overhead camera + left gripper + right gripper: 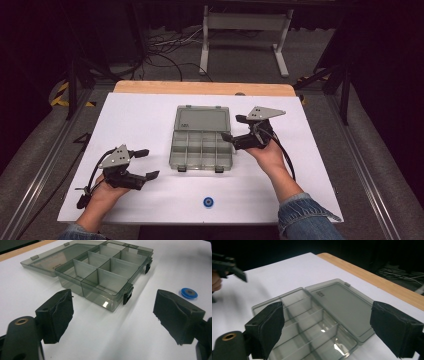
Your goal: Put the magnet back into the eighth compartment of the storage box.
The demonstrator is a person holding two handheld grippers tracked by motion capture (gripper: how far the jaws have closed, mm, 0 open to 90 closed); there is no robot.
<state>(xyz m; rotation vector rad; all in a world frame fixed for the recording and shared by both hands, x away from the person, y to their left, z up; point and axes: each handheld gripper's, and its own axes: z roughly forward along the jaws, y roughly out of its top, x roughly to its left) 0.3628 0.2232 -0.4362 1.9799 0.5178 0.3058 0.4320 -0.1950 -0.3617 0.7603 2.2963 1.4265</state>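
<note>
Organizer box (201, 146): smoky translucent plastic, set at the middle of your white bench (150, 115), between your two hands. Its lid (202, 119) is folded fully back and lies flat on the far side. The tray is split by dividers into a grid of small compartments, and two dark latches sit on its near edge.

Your left tool (148, 164) rests on the bench well to the left of the box, jaws spread wide, gripping nothing. Its own view looks across the tray (105, 272) from a corner and brings out the dark latch (127, 295) and the bare compartment floors; it also catches a small blue ring (189, 293) lying on the bench at the right, apart from the box. From above, that blue ring (208, 201) sits near the bench's front edge.

Your right tool (234, 127) hangs just beside the box's right edge, jaws also wide and empty. Its view looks down over the tray (304, 322) and lid (344, 305), showing faint lettering near the lid's hinge, and your left tool (229, 267) far off.
</note>
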